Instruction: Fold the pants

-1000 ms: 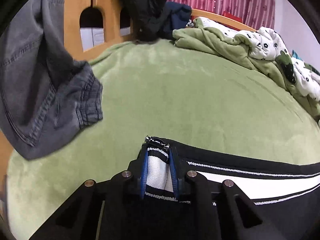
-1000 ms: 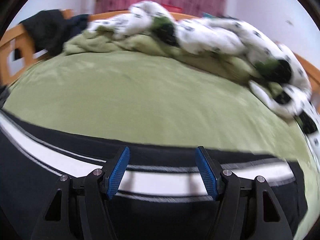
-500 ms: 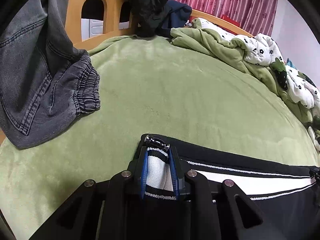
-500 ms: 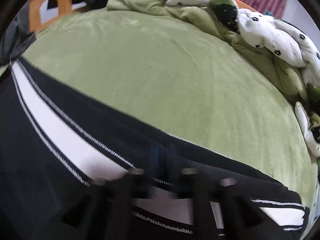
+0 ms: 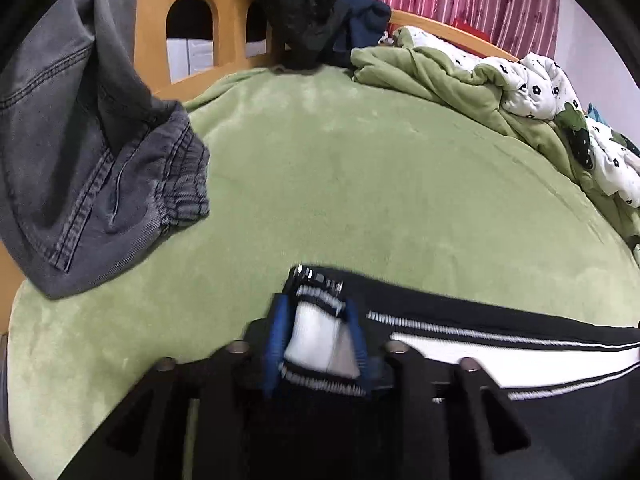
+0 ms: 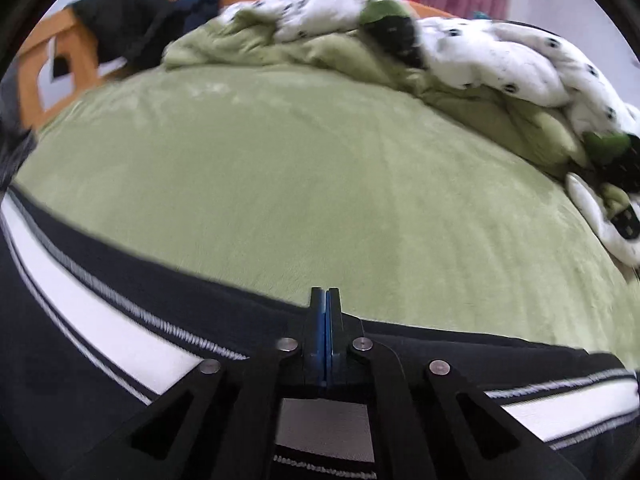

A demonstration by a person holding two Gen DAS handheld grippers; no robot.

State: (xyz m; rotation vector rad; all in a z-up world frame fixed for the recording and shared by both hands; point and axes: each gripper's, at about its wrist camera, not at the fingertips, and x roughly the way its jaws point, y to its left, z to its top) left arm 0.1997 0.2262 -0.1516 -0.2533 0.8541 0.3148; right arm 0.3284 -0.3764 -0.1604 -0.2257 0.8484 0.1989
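Black pants with a white side stripe (image 5: 500,354) lie across the near edge of a green bed cover (image 5: 380,184). My left gripper (image 5: 318,322) is shut on a bunched end of the pants, white and black fabric pinched between its blue pads. In the right wrist view the pants (image 6: 92,320) run from the left edge to the lower right. My right gripper (image 6: 326,320) is shut with its blue pads pressed together at the pants' far edge. Whether fabric is caught between them is hidden.
Grey jeans (image 5: 80,168) hang over the wooden bed frame (image 5: 160,36) at left. Dark clothes (image 5: 312,8) drape over the frame at the back. A crumpled green and white flowered quilt (image 6: 460,52) lies along the far right side of the bed.
My right gripper went from wide open above the pants to fully shut at their far edge. My left gripper kept its hold and shifted slightly.
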